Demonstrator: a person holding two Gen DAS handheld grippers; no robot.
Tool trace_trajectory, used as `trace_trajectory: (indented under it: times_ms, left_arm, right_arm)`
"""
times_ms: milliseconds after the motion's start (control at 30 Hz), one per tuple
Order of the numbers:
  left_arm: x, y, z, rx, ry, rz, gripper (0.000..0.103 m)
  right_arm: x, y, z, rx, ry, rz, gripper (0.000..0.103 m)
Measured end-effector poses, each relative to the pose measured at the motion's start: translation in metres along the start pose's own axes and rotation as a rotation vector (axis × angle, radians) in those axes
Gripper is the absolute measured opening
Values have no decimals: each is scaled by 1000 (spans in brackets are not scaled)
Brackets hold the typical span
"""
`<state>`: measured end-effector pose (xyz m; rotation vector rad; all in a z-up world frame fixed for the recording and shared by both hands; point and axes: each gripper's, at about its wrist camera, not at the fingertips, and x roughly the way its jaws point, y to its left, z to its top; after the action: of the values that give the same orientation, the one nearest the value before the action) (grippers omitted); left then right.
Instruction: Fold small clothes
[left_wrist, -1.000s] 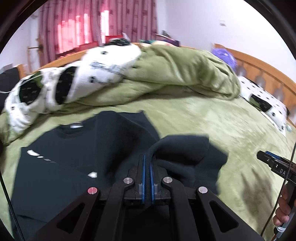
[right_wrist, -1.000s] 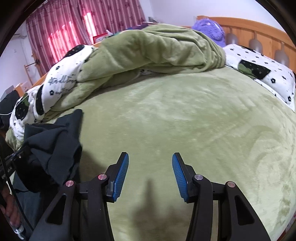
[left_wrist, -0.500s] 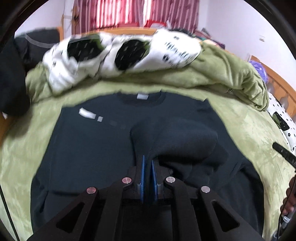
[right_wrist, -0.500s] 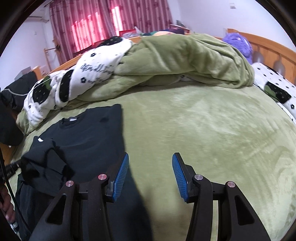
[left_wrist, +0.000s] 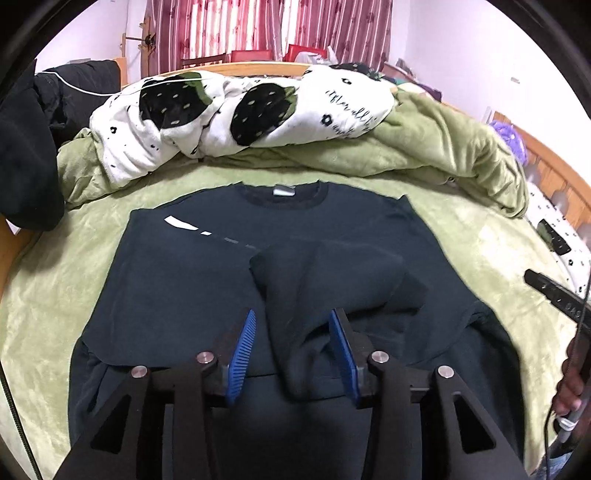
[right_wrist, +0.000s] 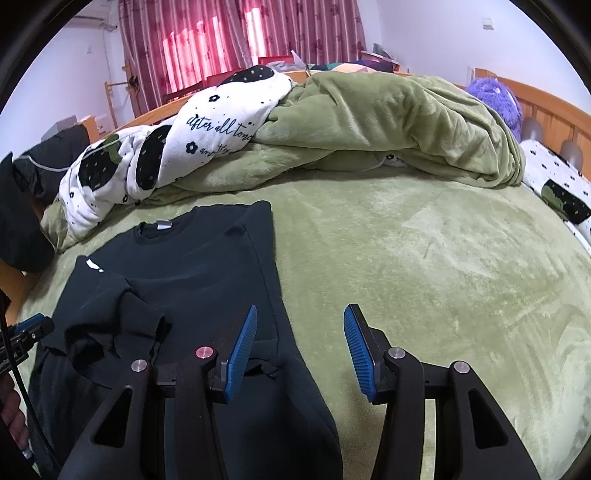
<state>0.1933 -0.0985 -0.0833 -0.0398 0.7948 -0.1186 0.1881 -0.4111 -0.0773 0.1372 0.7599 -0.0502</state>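
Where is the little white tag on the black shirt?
In the left wrist view, the white tag sits inside the black shirt's collar, at its far end, just below the white spotted blanket.

Sweatshirt (left_wrist: 177, 280): black, spread flat on the green bed cover (left_wrist: 66, 258), collar toward the far side.
Sleeve (left_wrist: 332, 280): folded in over the chest, bunched, its cuff end lying between the blue pads.
Left gripper (left_wrist: 291, 343): fingers spread wide, gripping nothing.
Right gripper (left_wrist: 554, 295): only its dark tip shows at the right edge, beside the shirt.
Quilt (left_wrist: 240, 110): white with black strawberries, heaped behind the collar.
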Motion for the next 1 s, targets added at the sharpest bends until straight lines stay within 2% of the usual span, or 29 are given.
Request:
trace_trajectory:
  times_ms: [333, 533, 667, 800, 1000]
  left_arm:
    - [19, -66, 1, 105, 28, -55, 43]
    - [47, -102, -7, 159, 57, -104, 51]
    - [72, -113, -15, 175, 90, -84, 51]
    - [93, -110, -18, 138, 123, -73, 51]
    - [106, -112, -21, 161, 113, -49, 51]
  right_arm:
    - [-3, -37, -6, 47, -3, -12, 48]
    - [10, -75, -15, 100, 25, -33, 49]
    - [20, -90, -16, 124, 31, -39, 48]
    - [29, -92, -18, 115, 39, -40, 48]
    - [41, -86, -20, 90, 60, -32, 48]
